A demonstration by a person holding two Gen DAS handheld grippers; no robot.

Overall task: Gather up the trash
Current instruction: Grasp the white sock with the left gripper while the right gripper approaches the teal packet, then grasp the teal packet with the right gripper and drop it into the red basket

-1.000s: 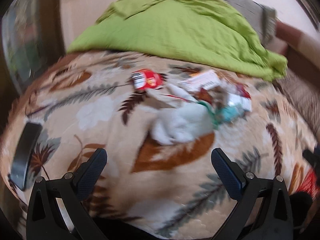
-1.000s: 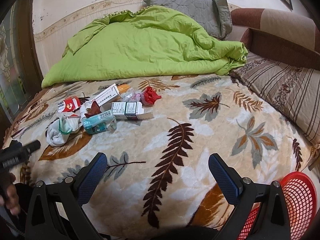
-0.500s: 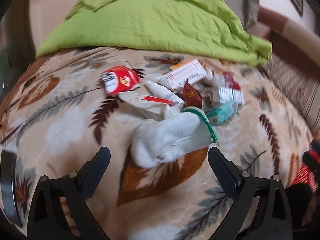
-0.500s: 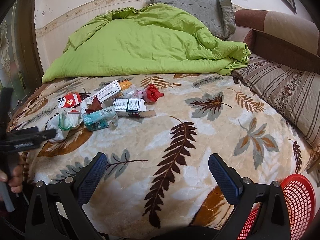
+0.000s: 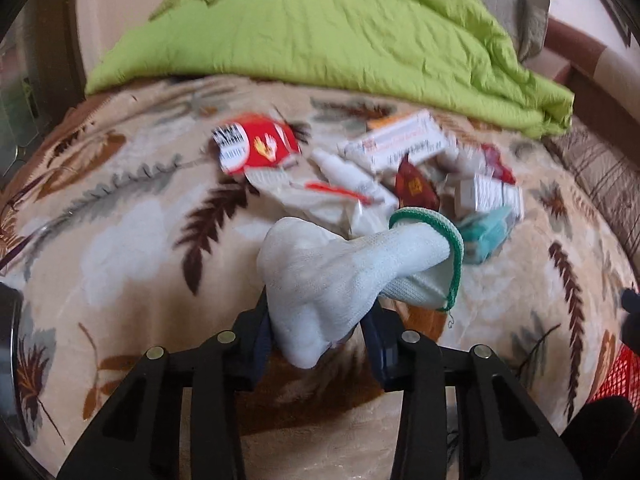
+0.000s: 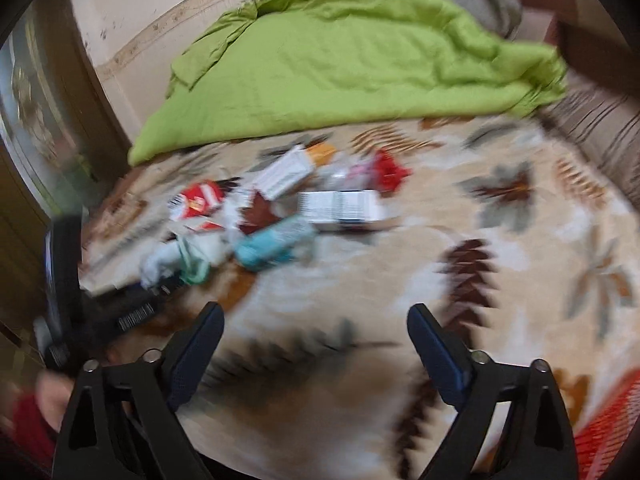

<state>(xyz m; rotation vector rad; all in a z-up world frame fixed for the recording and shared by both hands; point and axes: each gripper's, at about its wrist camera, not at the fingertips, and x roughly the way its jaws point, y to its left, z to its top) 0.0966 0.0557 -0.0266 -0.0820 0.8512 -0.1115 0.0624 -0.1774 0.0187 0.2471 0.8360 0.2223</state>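
A white sock with a green cuff (image 5: 344, 268) is pinched at its toe end between the fingers of my left gripper (image 5: 320, 328), which is shut on it just above the leaf-patterned blanket. Behind the sock lies a pile of trash: a red packet (image 5: 256, 146), a white carton (image 5: 396, 142), a teal box (image 5: 486, 236) and wrappers. In the blurred right wrist view the same pile (image 6: 288, 204) lies at centre left, with the sock (image 6: 176, 260) and the left gripper beside it. My right gripper (image 6: 316, 340) is open over bare blanket, nothing between its fingers.
A green quilt (image 5: 332, 28) is bunched at the head of the bed, a grey pillow (image 5: 516, 8) behind it. A red mesh basket (image 6: 608, 424) sits at the lower right. A dark flat object (image 5: 10, 360) lies at the bed's left edge. A striped cushion (image 6: 592, 136) lies right.
My left gripper moved forward and shut on the white sock, which lay loose before. My right gripper swung left toward the pile, staying open.
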